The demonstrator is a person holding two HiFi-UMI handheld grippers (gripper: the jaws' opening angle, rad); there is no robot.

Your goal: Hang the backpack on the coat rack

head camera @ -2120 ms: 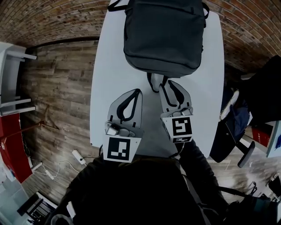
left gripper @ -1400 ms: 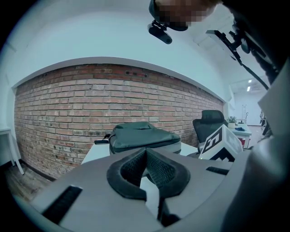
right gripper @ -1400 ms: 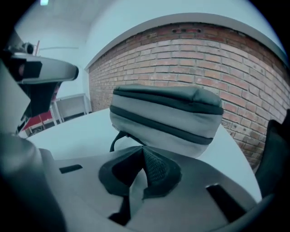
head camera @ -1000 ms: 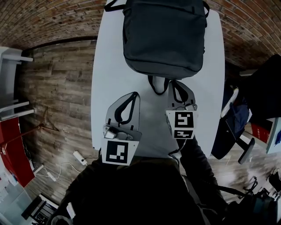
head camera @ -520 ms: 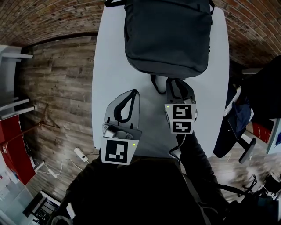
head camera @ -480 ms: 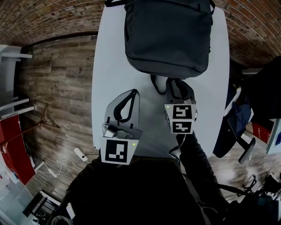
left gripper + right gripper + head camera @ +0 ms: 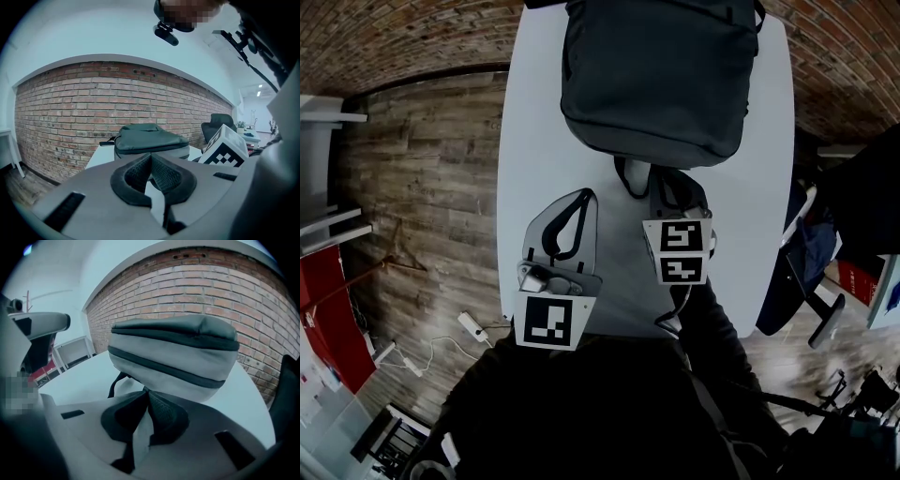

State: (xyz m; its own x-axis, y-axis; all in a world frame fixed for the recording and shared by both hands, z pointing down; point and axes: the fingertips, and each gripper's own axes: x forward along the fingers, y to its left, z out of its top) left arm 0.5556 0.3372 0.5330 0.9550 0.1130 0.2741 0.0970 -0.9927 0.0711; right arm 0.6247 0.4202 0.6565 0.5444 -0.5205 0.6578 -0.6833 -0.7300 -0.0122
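Nearest the person, the left gripper (image 7: pixel 586 197) hangs over the white table (image 7: pixel 534 131), its jaws drawn together at the tips with nothing between them. Just beside it on the right, and a little further on, the right gripper (image 7: pixel 671 178) tilts down toward the table top. Its jaws have just been closing, and its own view shows the tips pinched together at the near edge of the bag, where the right end of the carry handle (image 7: pixel 630 183) appears to run in between them. The rest of that dark loop lies on the table and curves out to the left of the jaws. Beyond it, the dark grey backpack (image 7: pixel 656 75) lies flat on the far half of the table, handle end toward the person. Behind the table stands a red brick wall (image 7: pixel 70 108), and wooden floor (image 7: pixel 422 159) shows off to the left
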